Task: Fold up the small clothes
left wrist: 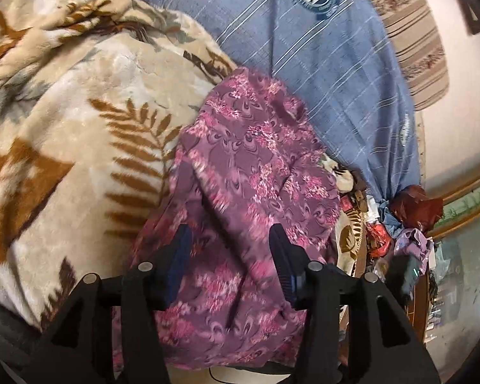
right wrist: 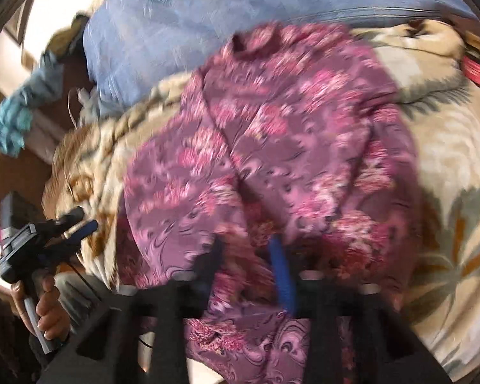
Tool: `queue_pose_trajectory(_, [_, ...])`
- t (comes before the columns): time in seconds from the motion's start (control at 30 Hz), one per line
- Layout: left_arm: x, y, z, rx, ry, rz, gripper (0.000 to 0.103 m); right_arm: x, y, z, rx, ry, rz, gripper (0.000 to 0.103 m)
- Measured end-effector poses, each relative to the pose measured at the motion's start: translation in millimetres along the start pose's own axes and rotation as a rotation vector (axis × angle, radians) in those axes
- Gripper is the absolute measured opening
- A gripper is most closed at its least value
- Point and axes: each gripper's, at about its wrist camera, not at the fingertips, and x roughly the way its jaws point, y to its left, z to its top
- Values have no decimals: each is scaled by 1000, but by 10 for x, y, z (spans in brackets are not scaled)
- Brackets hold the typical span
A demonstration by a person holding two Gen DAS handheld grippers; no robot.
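A purple garment with pink flower print (left wrist: 249, 172) lies crumpled on a beige leaf-pattern blanket (left wrist: 80, 121). My left gripper (left wrist: 230, 240) is open, its fingers spread just above the garment's near part, holding nothing. In the right wrist view the same garment (right wrist: 288, 134) fills the middle, blurred by motion. My right gripper (right wrist: 249, 252) stands open with cloth bunched between its fingers; whether it grips the cloth is unclear. The left gripper (right wrist: 80, 224) shows at the left edge in a hand, off the garment.
A blue striped sheet (left wrist: 320, 73) covers the bed beyond the blanket. A heap of mixed cloth (left wrist: 400, 224) lies at the bed's right edge. A striped curtain (left wrist: 412, 32) and a pale wall stand behind. Blue knit cloth (right wrist: 9, 124) hangs at the left.
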Motion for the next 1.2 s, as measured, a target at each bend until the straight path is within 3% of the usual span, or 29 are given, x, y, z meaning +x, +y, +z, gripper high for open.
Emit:
queue_pose_trajectory(0.03, [66, -4, 67, -7, 8, 18, 49, -100, -40, -23, 3, -38, 28, 68])
queue_pose_trajectory(0.2, [519, 13, 326, 16, 10, 69, 48, -155, -208, -166, 2, -46, 135, 68])
queue_pose_trajectory(0.27, [608, 72, 280, 8, -4, 78, 39, -42, -259, -193, 1, -16, 152, 68])
queue_pose_trajectory(0.3, [639, 111, 242, -9, -9, 84, 18, 15, -253, -204, -9, -5, 149, 58])
queue_pose_trajectory(0.33, [667, 120, 216, -6, -1, 93, 5, 75, -241, -226, -27, 5, 133, 31])
queue_pose_trajectory(0.37, [674, 114, 213, 2, -1, 102, 5, 141, -222, -231, -37, 34, 117, 16])
queue_pose_trajectory(0.43, [599, 84, 218, 25, -49, 134, 2, 107, -201, -234, -31, 46, 118, 11])
queue_pose_trajectory(0.6, [389, 46, 240, 54, -151, 147, 2, -418, -14, -275, -48, 8, 243, 9])
queue_pose_trajectory(0.67, [557, 90, 244, 57, -93, 204, 2, -417, -46, -356, -36, 51, 214, 7])
queue_pose_trajectory(0.7, [652, 129, 235, 45, -64, 229, 3, -310, -125, -400, -17, 89, 156, 2])
queue_pose_trajectory(0.77, [823, 216, 222, 20, -1, 250, 3, -30, -347, -479, 43, 158, 8, 0])
queue_pose_trajectory(0.8, [804, 212, 215, 22, -15, 246, 3, 77, -443, -514, 71, 175, -20, 0])
queue_pose_trajectory(0.87, [742, 187, 216, 33, -33, 244, 10, 111, -530, -547, 121, 155, 7, 2])
queue_pose_trajectory(0.97, [638, 183, 206, 26, -50, 219, 36, -189, -305, -485, 34, 49, 52, 17])
queue_pose_trajectory(1.03, [606, 141, 193, 36, -53, 203, 41, -355, -177, -471, -2, -5, 103, 71])
queue_pose_trajectory(1.13, [555, 21, 105, 90, -38, 193, 41, -329, -74, -518, -24, -25, 159, 73])
queue_pose_trajectory(1.2, [501, -31, 7, 117, -10, 145, 41, -122, -72, -532, -3, 7, 203, 66])
